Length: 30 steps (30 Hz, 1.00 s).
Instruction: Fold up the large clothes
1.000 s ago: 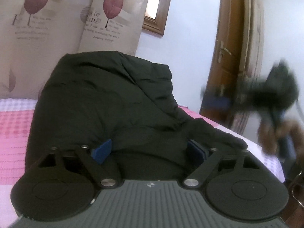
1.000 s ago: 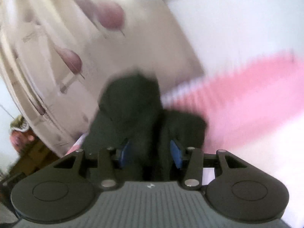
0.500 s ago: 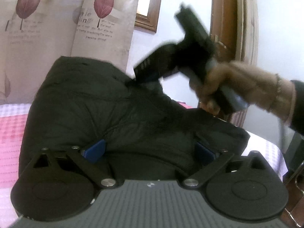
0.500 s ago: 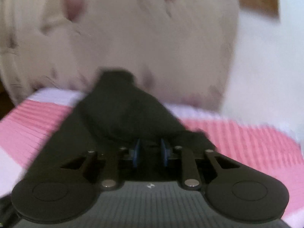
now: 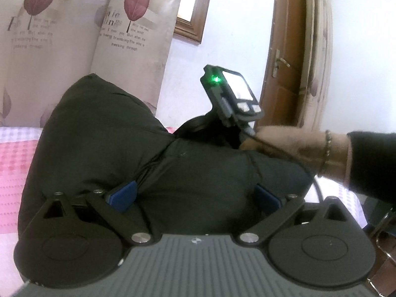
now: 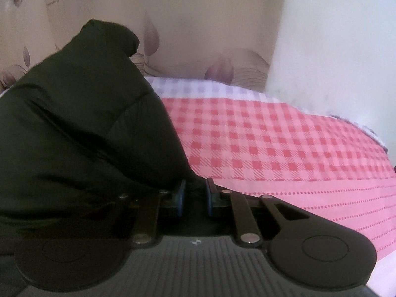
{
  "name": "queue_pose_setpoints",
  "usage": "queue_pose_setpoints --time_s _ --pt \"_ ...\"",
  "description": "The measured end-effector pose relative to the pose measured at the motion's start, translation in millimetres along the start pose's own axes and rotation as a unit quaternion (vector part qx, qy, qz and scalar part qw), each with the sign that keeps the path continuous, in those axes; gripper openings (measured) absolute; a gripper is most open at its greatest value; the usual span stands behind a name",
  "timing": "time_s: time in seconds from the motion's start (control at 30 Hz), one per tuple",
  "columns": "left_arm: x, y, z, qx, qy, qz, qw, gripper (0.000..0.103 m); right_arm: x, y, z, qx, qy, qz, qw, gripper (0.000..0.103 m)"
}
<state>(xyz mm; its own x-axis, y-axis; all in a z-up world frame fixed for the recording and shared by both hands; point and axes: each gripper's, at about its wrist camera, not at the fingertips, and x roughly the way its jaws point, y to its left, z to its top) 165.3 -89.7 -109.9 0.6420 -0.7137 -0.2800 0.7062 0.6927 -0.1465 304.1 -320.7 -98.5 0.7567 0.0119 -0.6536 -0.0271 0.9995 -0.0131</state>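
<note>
A bulky black padded jacket (image 5: 104,143) lies heaped on the pink checked bed (image 5: 12,168). My left gripper (image 5: 195,194) is open wide, its blue pads (image 5: 121,193) resting against the jacket's near edge with fabric bulging between them. In the right wrist view the jacket (image 6: 81,128) fills the left half. My right gripper (image 6: 194,195) is nearly closed with a fold of the jacket's edge between its blue pads (image 6: 180,195), low over the bedspread (image 6: 284,153). The right gripper's body shows in the left wrist view (image 5: 230,101), at the jacket's far right side.
A leaf-print curtain (image 5: 74,32) hangs behind the bed. A wooden door (image 5: 289,57) and white wall stand at the right. The person's hand with a bracelet (image 5: 309,148) reaches in from the right. The bed's far edge meets the wall (image 6: 334,49).
The right gripper swept in from the right, came down on the jacket's far right edge and closed on a fold there. The left gripper stayed open against the jacket.
</note>
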Motion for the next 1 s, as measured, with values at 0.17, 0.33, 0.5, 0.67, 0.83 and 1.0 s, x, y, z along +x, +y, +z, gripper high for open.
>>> queue_pose_setpoints --time_s 0.17,0.33,0.5,0.67,0.83,1.0 --pt "1.3 1.9 1.3 -0.002 0.003 -0.004 1.0 0.1 3.1 5.0 -10.5 -0.006 -0.026 -0.013 1.0 0.014" --pt "0.6 3.6 2.9 -0.005 0.0 -0.002 1.0 0.103 -28.2 -29.6 -5.9 0.084 -0.045 0.055 0.994 0.017" --pt "-0.2 -0.3 3.3 0.007 -0.005 0.005 1.0 0.103 -142.3 -73.5 -46.8 0.179 -0.133 0.119 0.968 0.019" --pt "-5.1 -0.6 1.5 0.006 -0.017 0.009 0.9998 0.103 -203.9 -34.3 -118.8 0.113 -0.144 0.117 0.976 0.021" --pt "-14.2 4.4 -0.4 -0.009 -0.04 0.005 0.9991 0.103 -197.3 6.6 -156.9 0.059 -0.114 0.064 0.99 0.019" --pt "-27.9 12.2 -4.0 -0.026 -0.057 0.015 0.9979 0.103 -174.5 6.1 -169.0 0.1 -0.081 0.058 0.99 0.019"
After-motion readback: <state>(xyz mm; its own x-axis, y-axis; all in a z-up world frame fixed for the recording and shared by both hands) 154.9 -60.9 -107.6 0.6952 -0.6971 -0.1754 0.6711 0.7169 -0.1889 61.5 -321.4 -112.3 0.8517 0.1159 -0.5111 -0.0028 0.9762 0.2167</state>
